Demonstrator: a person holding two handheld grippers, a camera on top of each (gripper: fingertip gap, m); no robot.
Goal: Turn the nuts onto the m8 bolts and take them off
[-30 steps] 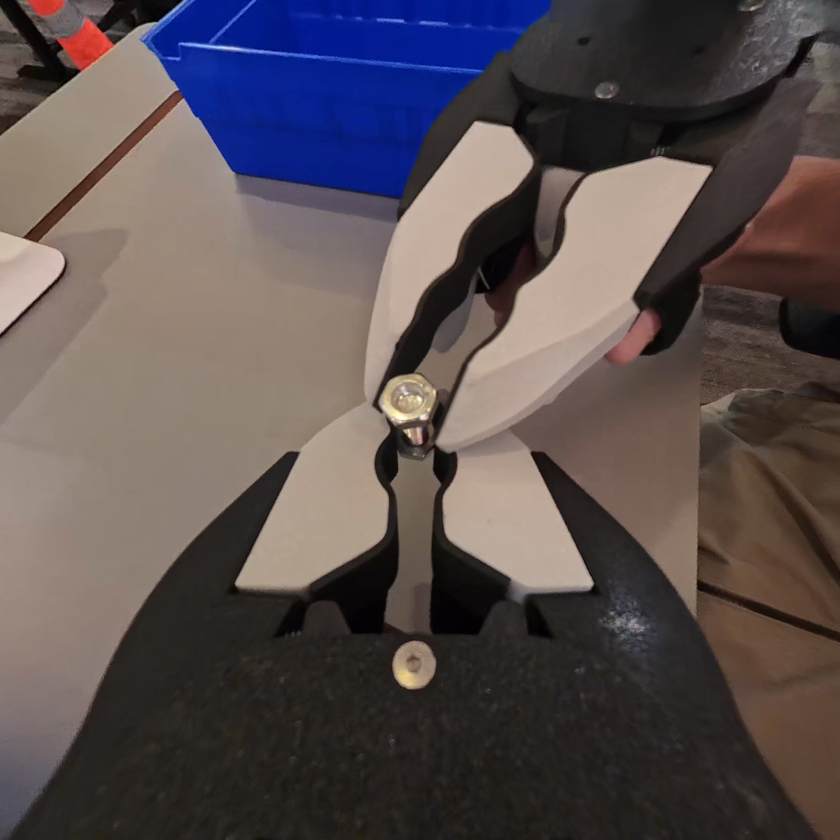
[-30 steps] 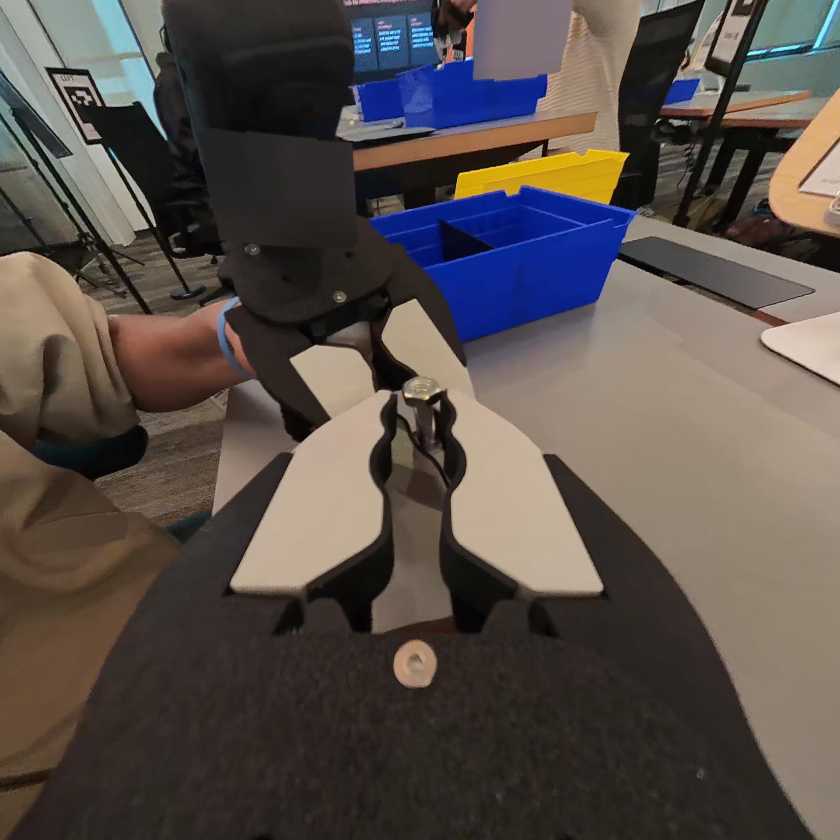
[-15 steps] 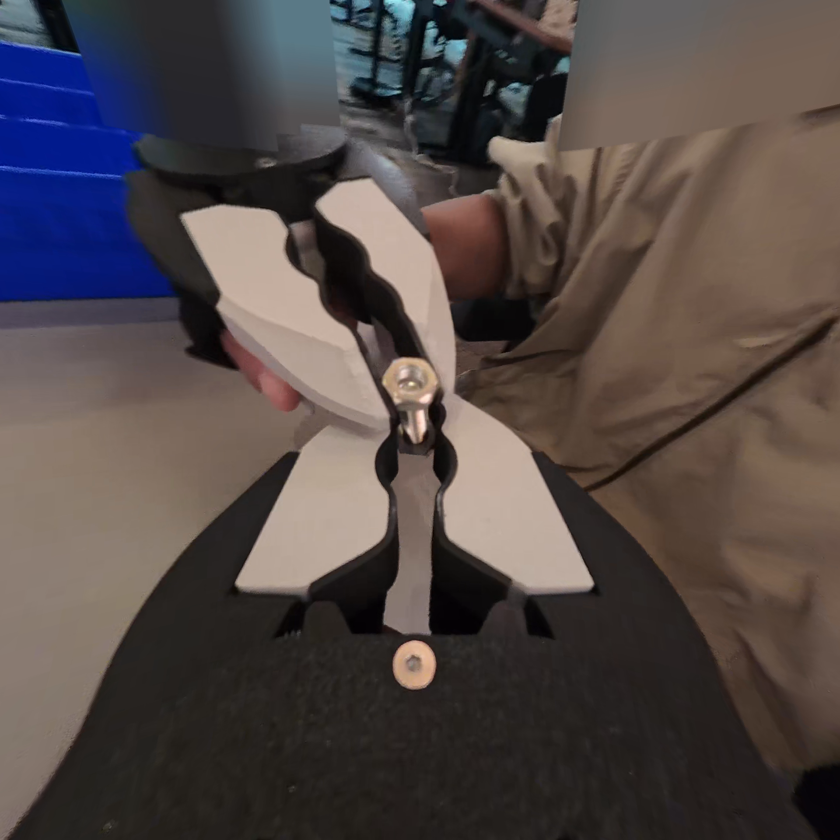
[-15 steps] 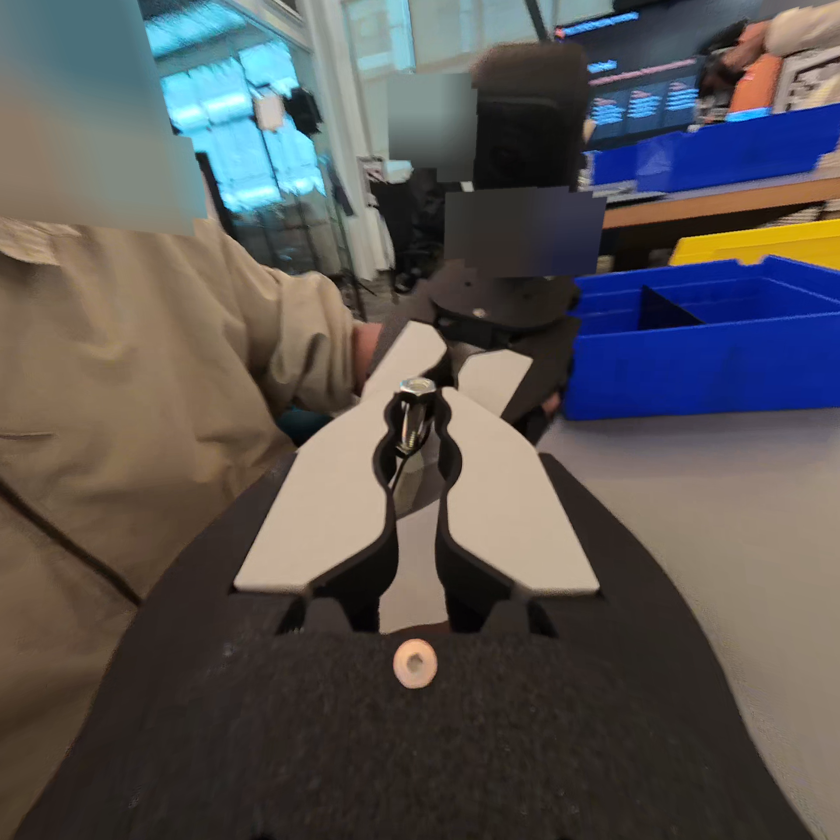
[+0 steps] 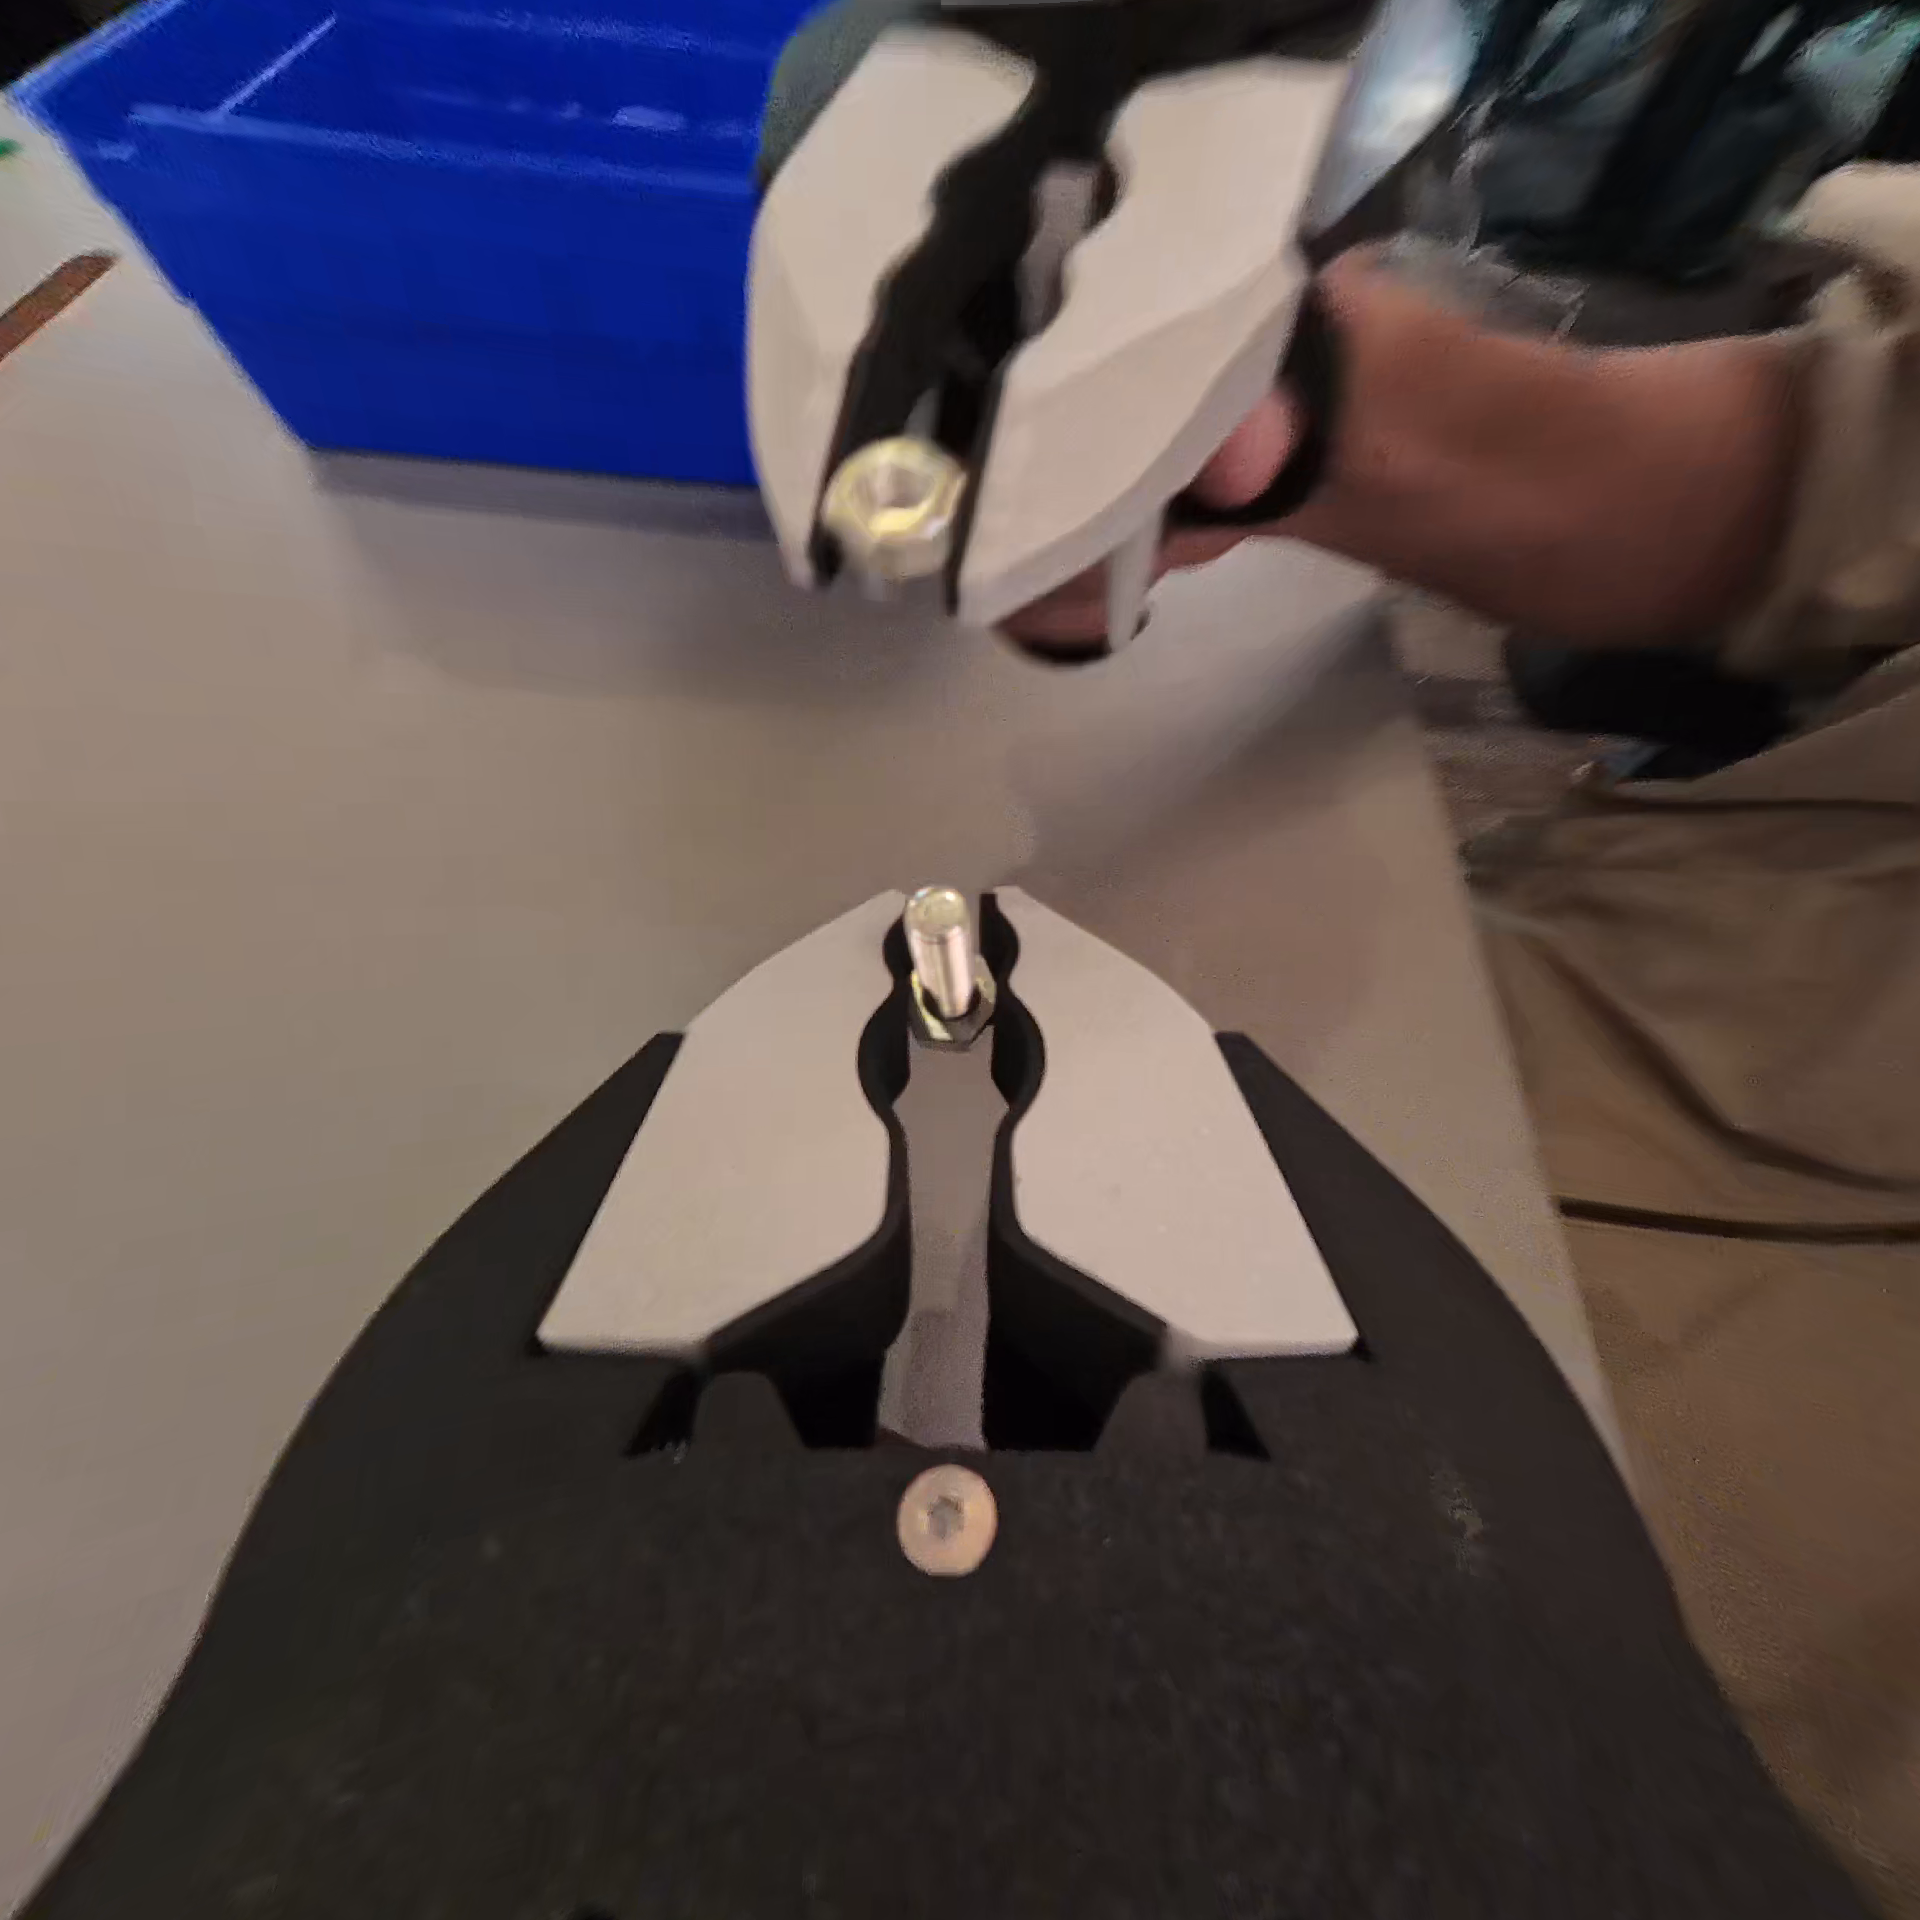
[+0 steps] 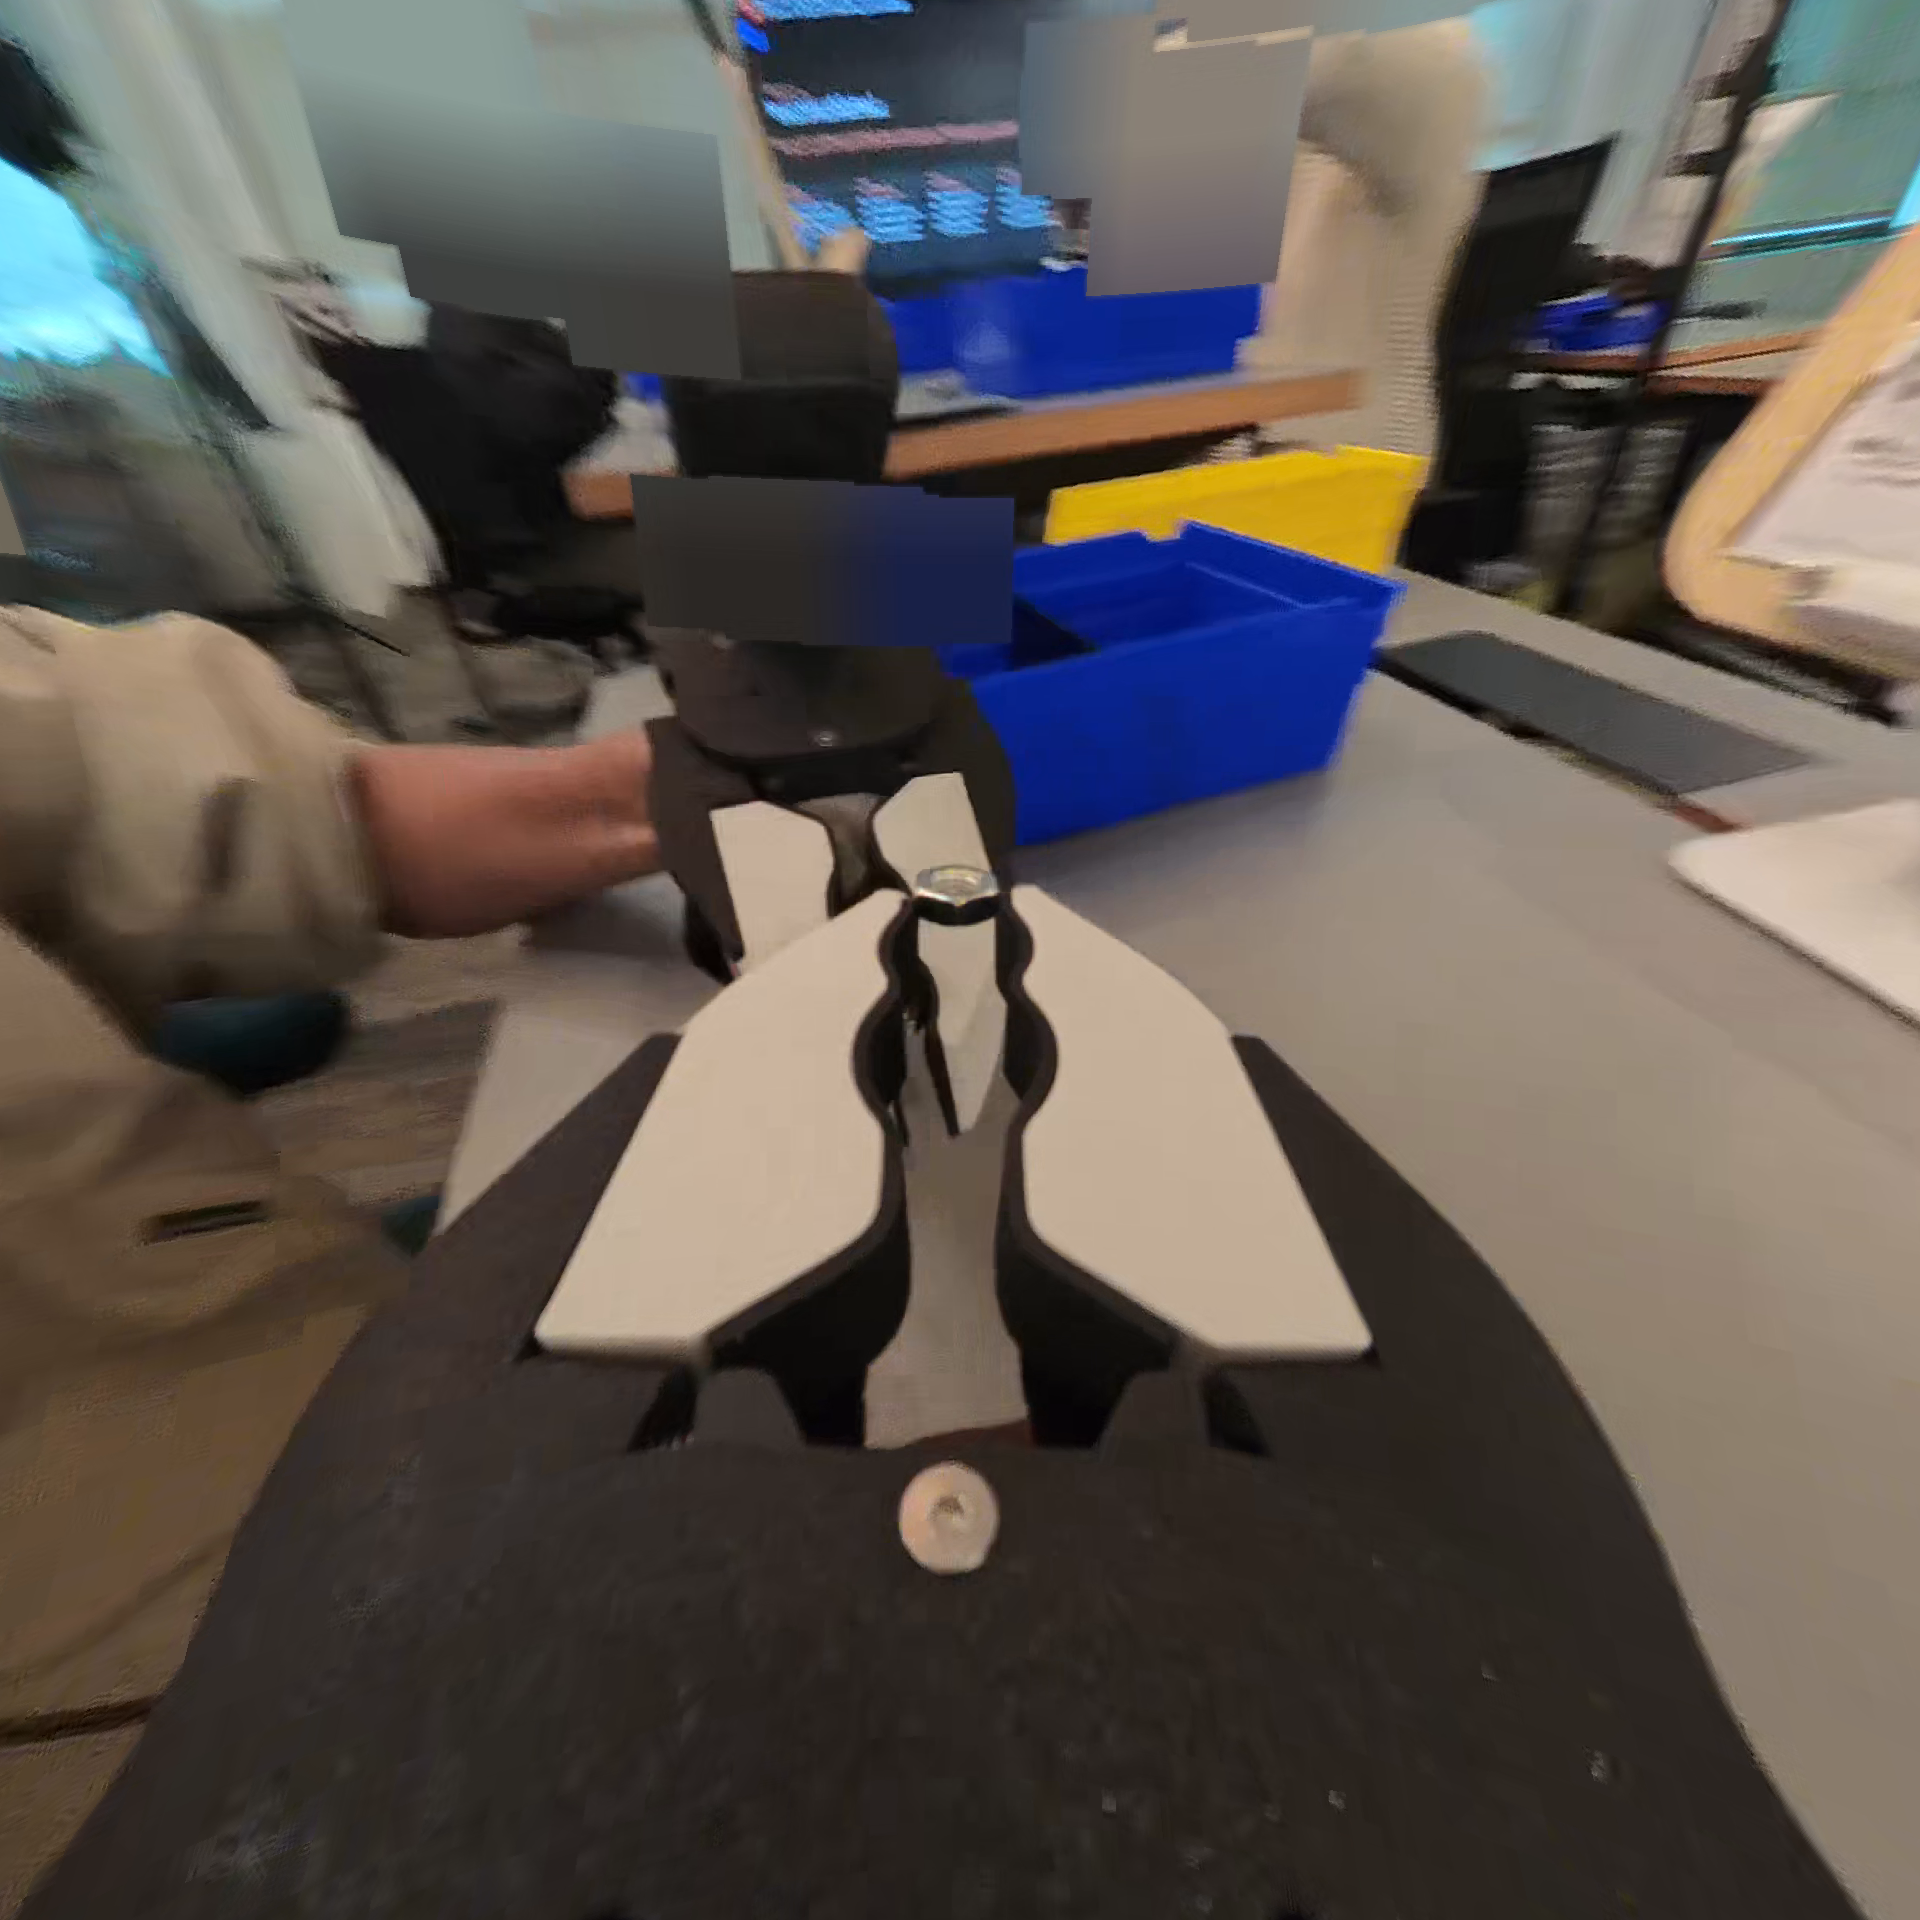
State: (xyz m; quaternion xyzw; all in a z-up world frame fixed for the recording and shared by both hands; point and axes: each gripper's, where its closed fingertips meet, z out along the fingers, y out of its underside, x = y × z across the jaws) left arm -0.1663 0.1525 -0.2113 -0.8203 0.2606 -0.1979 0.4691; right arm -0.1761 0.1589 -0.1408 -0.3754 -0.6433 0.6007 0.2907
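Note:
My left gripper [image 5: 940,914] is shut on a silver M8 bolt [image 5: 938,956]. Its head sits between the fingertips and its bare shank points forward. My right gripper [image 5: 888,566] is above and beyond it, shut on a silver hex nut [image 5: 891,514], well apart from the bolt. In the right wrist view the nut [image 6: 956,891] sits at my right gripper's [image 6: 954,906] tips. The left gripper's fingers [image 6: 774,862] show just behind them, and the bolt is hidden there. Both views are motion-blurred.
A blue bin [image 5: 447,239] stands on the grey table [image 5: 312,831] behind the grippers and also shows in the right wrist view [image 6: 1174,707]. A yellow bin [image 6: 1247,499], a black mat [image 6: 1590,707] and a white slab [image 6: 1818,894] lie farther right. The person's sleeve [image 5: 1714,987] is close by. Left tips to right tips: about 7 centimeters.
The nut, earlier on the bolt with both grippers meeting, is now off it. The right gripper has pulled away with the nut, leaving the shank bare.

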